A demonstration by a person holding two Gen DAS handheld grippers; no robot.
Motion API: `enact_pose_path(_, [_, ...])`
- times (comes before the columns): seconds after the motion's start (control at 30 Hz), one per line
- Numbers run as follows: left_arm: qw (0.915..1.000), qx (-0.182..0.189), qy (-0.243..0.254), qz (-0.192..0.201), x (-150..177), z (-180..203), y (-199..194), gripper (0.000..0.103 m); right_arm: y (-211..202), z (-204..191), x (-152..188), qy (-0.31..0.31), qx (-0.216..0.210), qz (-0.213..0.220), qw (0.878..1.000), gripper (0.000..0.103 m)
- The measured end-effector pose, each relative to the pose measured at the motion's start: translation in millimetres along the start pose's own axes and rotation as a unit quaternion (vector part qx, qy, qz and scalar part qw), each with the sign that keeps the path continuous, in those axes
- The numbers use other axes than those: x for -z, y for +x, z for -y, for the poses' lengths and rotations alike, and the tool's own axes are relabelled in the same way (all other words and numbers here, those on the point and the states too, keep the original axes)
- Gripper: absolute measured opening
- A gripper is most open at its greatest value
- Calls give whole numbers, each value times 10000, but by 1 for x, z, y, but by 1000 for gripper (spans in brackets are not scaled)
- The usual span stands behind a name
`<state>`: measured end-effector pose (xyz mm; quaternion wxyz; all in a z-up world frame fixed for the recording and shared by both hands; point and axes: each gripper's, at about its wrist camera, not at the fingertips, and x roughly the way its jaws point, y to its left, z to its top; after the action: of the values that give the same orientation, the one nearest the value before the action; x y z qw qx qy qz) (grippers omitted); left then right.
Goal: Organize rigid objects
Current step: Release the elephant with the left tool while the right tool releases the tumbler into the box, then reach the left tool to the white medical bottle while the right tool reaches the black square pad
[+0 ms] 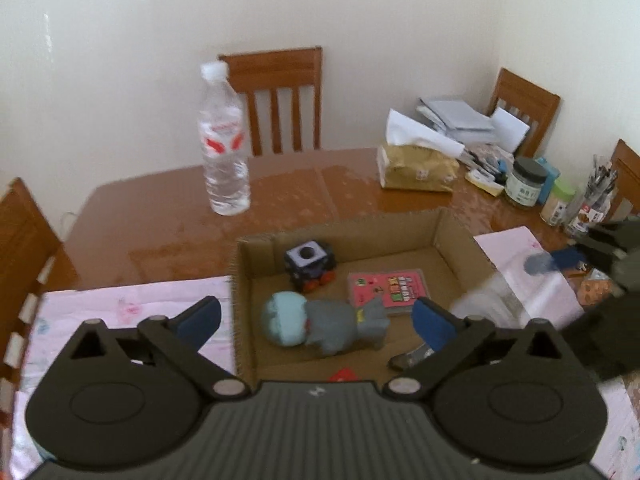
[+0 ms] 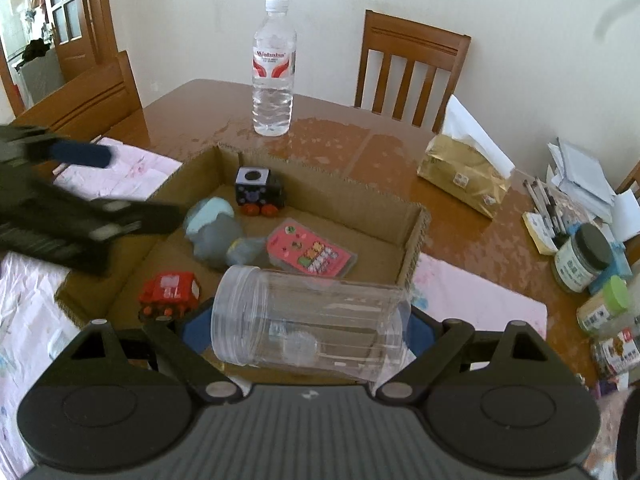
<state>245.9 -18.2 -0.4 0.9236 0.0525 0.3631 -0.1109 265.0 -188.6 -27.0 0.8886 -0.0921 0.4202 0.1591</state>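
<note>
A: Where was the clear ribbed plastic jar [image 2: 308,320]?
B: Clamped in right gripper [image 2: 306,326], long axis crosswise, mouth left, over brown cardboard box [image 2: 412,236] near edge.
A: Left gripper [image 1: 316,320]?
B: Spread wide, empty, above grey-blue toy figure [image 1: 320,326] inside the box.

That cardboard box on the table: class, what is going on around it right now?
A person is sorting toys into the cardboard box. The right gripper holds a clear plastic jar sideways over the box's near edge. The left gripper hovers open above the grey doll. A pink case, black cube and red car lie inside.
</note>
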Motion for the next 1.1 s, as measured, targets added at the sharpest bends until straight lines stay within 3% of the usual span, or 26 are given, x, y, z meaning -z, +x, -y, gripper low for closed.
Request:
enact_pose_path(0.17, [9994,-354,10,-51,17,-7,-30,102,16,2,-26,132,-14,46,9999,95])
enact_pose_path(0.27, [9990,-448,-24,-64,29,-10,-43,102,21,2,-37,209,78,198,9996,103])
enact_pose_path(0.4, [9984,-508,-145,-197,45,-16,-50,102,18,0,-41,287,202,179,9992,103])
enact_pose_path(0.73, [9962,-586,-310,-562,78,-18,-47,102,-14,-13,-3,425,353,13,9985,103])
enact_pose_path(1.1, [9954,-611,-274,-687,105,-12,-50,102,-51,-28,65,578,441,-225,9971,103])
